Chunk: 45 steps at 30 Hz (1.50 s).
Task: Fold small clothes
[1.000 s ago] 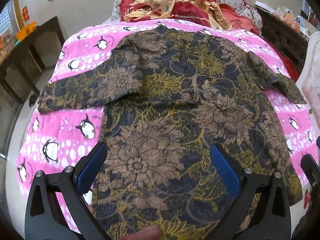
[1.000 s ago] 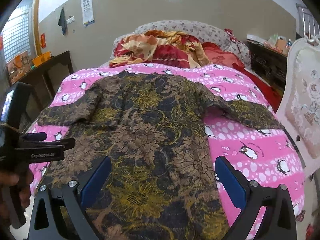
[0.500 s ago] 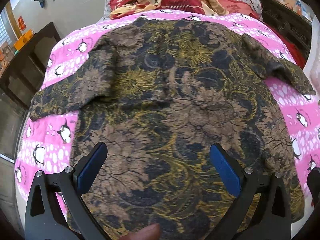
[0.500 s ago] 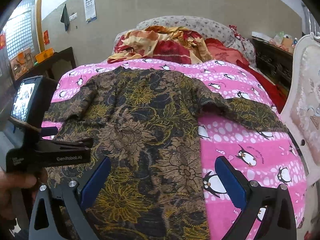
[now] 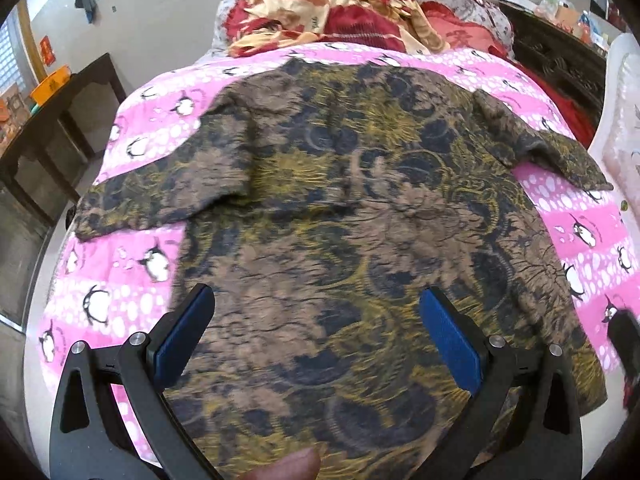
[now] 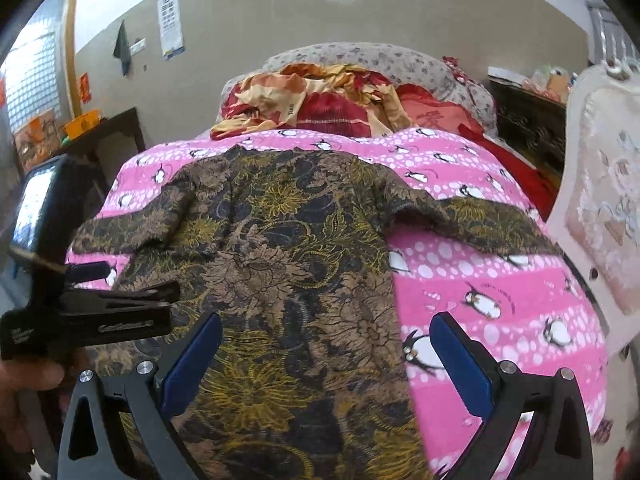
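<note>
A dark floral shirt (image 5: 340, 208) in brown, gold and navy lies spread flat on the pink penguin blanket (image 5: 132, 264), collar far, both sleeves out to the sides. It also shows in the right wrist view (image 6: 288, 248). My left gripper (image 5: 316, 320) is open and empty, hovering over the shirt's lower middle. My right gripper (image 6: 326, 348) is open and empty above the shirt's lower right edge, one finger over fabric, the other over the blanket (image 6: 500, 280). The left gripper's body (image 6: 80, 312) shows at the left of the right wrist view.
A red and orange bedding heap (image 5: 340, 12) and a grey floral pillow (image 6: 360, 56) lie at the bed's head. A dark wooden table (image 5: 48, 132) stands left of the bed. A white padded chair (image 6: 600, 200) and a dark cabinet (image 6: 528, 128) stand on the right.
Both grippers have shifted over the shirt's lower part; the left view dipped closer to the fabric, then pulled back. Both stay open. The shirt has not moved.
</note>
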Tool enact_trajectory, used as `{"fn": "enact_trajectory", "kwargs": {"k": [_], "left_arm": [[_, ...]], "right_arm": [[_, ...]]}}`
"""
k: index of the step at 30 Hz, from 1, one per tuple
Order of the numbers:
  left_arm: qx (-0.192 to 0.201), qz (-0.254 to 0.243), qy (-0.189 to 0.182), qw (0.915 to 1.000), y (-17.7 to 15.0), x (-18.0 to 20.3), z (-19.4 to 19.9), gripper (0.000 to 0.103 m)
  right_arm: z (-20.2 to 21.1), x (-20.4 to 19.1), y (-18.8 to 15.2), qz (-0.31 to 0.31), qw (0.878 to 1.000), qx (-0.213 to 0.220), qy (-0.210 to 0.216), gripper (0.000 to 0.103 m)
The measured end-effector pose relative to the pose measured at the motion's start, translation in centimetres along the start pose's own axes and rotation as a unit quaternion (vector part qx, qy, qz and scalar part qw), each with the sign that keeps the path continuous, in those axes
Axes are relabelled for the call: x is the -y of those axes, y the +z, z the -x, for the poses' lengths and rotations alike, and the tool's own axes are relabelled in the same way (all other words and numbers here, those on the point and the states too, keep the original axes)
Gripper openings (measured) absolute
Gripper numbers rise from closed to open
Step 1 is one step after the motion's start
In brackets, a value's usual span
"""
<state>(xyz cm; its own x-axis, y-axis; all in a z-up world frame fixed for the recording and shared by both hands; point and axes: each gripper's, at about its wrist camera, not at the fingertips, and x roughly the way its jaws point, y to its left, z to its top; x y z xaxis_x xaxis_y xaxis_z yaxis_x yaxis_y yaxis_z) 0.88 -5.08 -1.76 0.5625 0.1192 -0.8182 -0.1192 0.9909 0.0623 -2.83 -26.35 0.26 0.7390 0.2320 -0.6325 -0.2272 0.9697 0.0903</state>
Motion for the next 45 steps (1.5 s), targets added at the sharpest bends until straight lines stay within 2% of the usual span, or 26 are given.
{"fn": "enact_trajectory", "kwargs": {"k": [3, 4, 9, 12, 13, 16, 20, 23, 25, 29, 30, 32, 35, 37, 45], "left_arm": [[0.015, 0.021, 0.001, 0.9997, -0.4, -2.7, 0.6, 0.103], [0.015, 0.028, 0.002, 0.9995, -0.4, -3.4, 0.5, 0.103], [0.038, 0.032, -0.002, 0.9987, -0.5, -5.6, 0.1, 0.103], [0.054, 0.035, -0.059, 0.9961, -0.2, -6.2, -1.1, 0.103], [0.048, 0.036, -0.069, 0.9958, -0.2, -6.3, -1.8, 0.103], [0.021, 0.035, -0.068, 0.9969, 0.2, -6.3, -3.9, 0.103], [0.007, 0.034, -0.042, 0.9985, 0.9, -6.4, -7.1, 0.103], [0.004, 0.025, -0.024, 0.9994, 1.7, -6.4, -9.3, 0.103], [0.002, 0.027, -0.027, 0.9993, 2.1, -6.6, -10.6, 0.103], [-0.023, 0.031, -0.025, 0.999, 1.9, -6.4, -14.0, 0.103], [-0.013, 0.038, -0.03, 0.9988, 1.6, -6.6, -14.3, 0.103], [0.008, 0.045, -0.031, 0.9985, 1.0, -6.7, -14.0, 0.103], [0.015, 0.05, -0.032, 0.9981, 0.7, -6.8, -13.8, 0.103], [0.017, 0.05, -0.028, 0.9982, 0.5, -6.8, -13.6, 0.103], [0.014, 0.052, -0.029, 0.9981, 0.5, -6.7, -13.5, 0.103]], "right_arm": [[0.1, -0.9, 0.3, -0.008, 0.999, 0.024, -0.044, 0.103], [-0.3, -1.3, 0.6, -0.005, 0.998, 0.017, -0.06, 0.103], [-2.3, -2.4, 1.5, -0.017, 0.997, -0.03, -0.071, 0.103], [-3.3, -3.4, 1.5, 0.004, 0.994, -0.045, -0.099, 0.103], [-3.6, -3.6, 1.6, 0.007, 0.994, -0.048, -0.097, 0.103], [-5.1, -4.1, 1.7, 0.012, 0.994, -0.057, -0.094, 0.103], [-8.2, -3.8, 2.1, 0.002, 0.991, -0.074, -0.114, 0.103], [-11.3, -3.0, 2.6, -0.021, 0.991, -0.092, -0.096, 0.103], [-13.0, -3.0, 3.1, -0.024, 0.993, -0.089, -0.072, 0.103], [-16.1, -4.6, 4.4, 0.02, 0.997, -0.07, -0.029, 0.103], [-17.0, -4.9, 4.4, 0.033, 0.997, -0.069, -0.026, 0.103], [-18.7, -5.2, 3.8, 0.048, 0.996, -0.075, -0.018, 0.103], [-21.2, -4.6, 0.8, 0.05, 0.993, -0.103, -0.019, 0.103], [-20.7, -4.2, 1.0, 0.036, 0.996, -0.087, -0.006, 0.103], [-21.3, -4.5, 0.9, 0.038, 0.995, -0.094, -0.013, 0.103]]}}
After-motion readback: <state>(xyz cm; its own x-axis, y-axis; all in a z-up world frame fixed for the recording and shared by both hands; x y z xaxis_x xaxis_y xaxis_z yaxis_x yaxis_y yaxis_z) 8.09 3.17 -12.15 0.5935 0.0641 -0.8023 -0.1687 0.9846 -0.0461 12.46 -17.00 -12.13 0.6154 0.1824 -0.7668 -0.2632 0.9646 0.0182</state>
